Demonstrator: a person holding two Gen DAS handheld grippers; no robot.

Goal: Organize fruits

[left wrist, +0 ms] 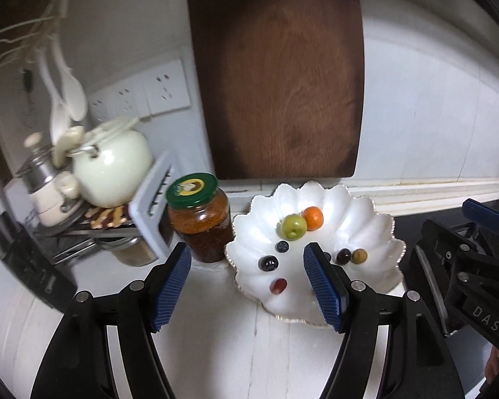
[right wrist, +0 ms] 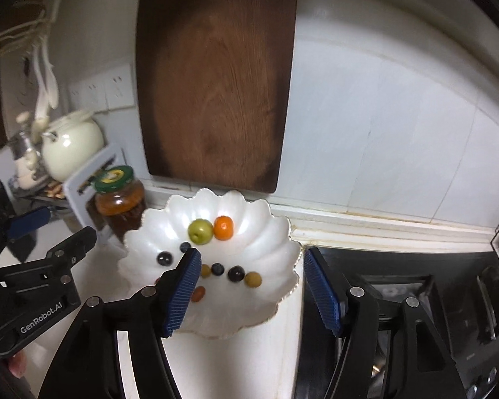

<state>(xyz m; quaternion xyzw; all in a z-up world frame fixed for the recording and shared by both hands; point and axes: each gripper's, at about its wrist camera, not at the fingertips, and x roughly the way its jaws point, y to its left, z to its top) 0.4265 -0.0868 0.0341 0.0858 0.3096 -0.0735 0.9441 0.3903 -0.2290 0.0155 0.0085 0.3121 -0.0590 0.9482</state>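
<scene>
In the left wrist view, the left gripper [left wrist: 248, 286] hangs above the white counter [left wrist: 216, 332] with its blue pads spread apart and nothing between them. The white scalloped dish [left wrist: 376, 232] stands near the back edge of the counter, ahead and to the right of this gripper; its right finger hides a part of the dish. A green fruit [left wrist: 293, 227] and an orange fruit [left wrist: 313, 218] touch each other in the back part of the dish, and small dark berries [left wrist: 269, 263] lie nearer the front. A jar with a green lid [left wrist: 199, 216] stands just beside the left rim. In the right wrist view, the right gripper [right wrist: 251, 291] is also open and empty, above the front right part of the dish [right wrist: 276, 232]. Its left finger covers some small fruits; the green fruit [right wrist: 200, 231] and orange fruit [right wrist: 223, 228] lie beyond the fingertips.
</scene>
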